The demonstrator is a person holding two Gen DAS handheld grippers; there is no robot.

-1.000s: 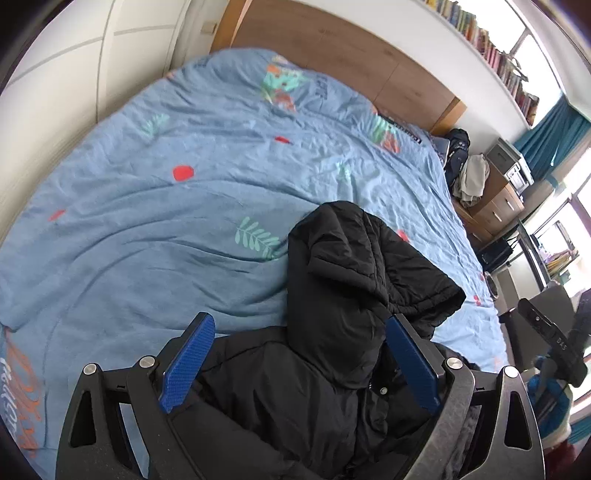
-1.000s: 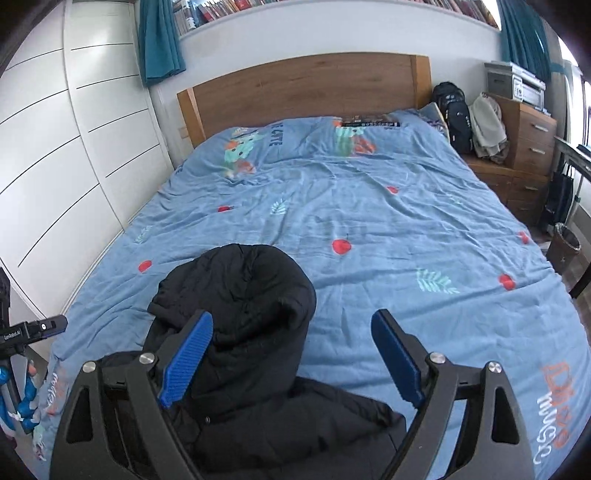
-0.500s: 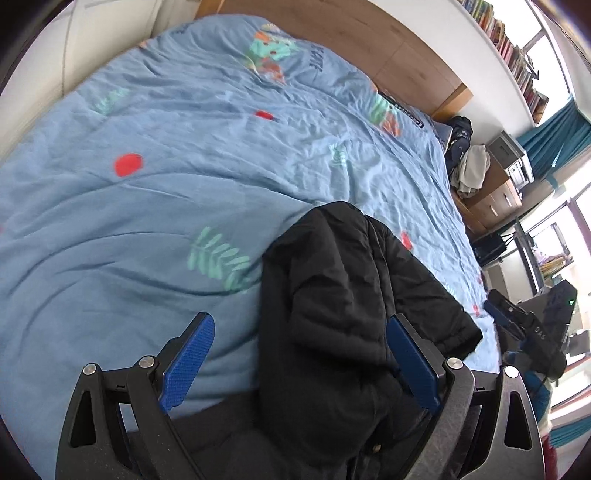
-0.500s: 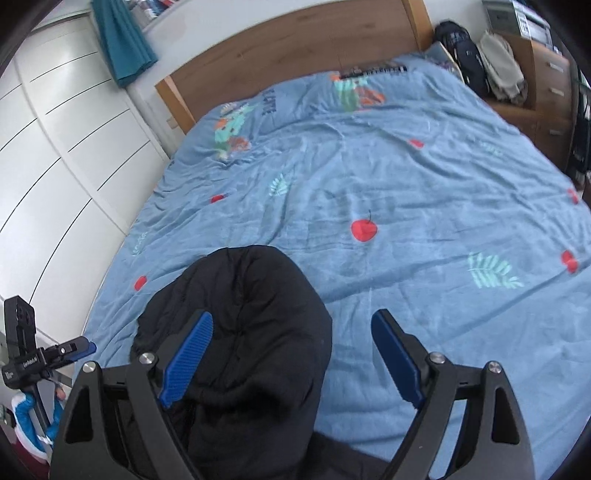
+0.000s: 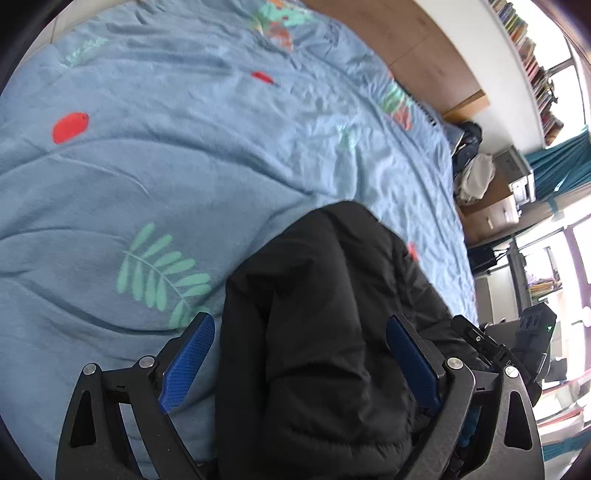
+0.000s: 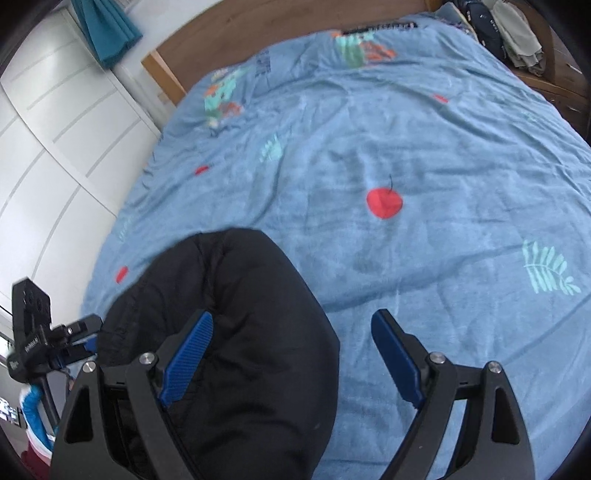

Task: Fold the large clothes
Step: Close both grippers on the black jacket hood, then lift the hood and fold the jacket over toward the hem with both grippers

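A black padded jacket lies bunched on a light blue quilt covering a large bed. In the left wrist view its rounded hood end rises between the fingers of my left gripper, which stands open and close above it; the blue pads do not press on the cloth. In the right wrist view the jacket fills the lower left. My right gripper is open, its left pad over the jacket and its right pad over bare quilt.
A wooden headboard closes the far end of the bed. White wardrobe doors run along one side. A bedside chest with bags and clothes stands on the other. A black device on a blue handle shows beside the jacket.
Both grippers have come down and forward towards the jacket's hood end, which now looks much larger in each view. The jaws stand as wide as before, and the jacket has not moved.
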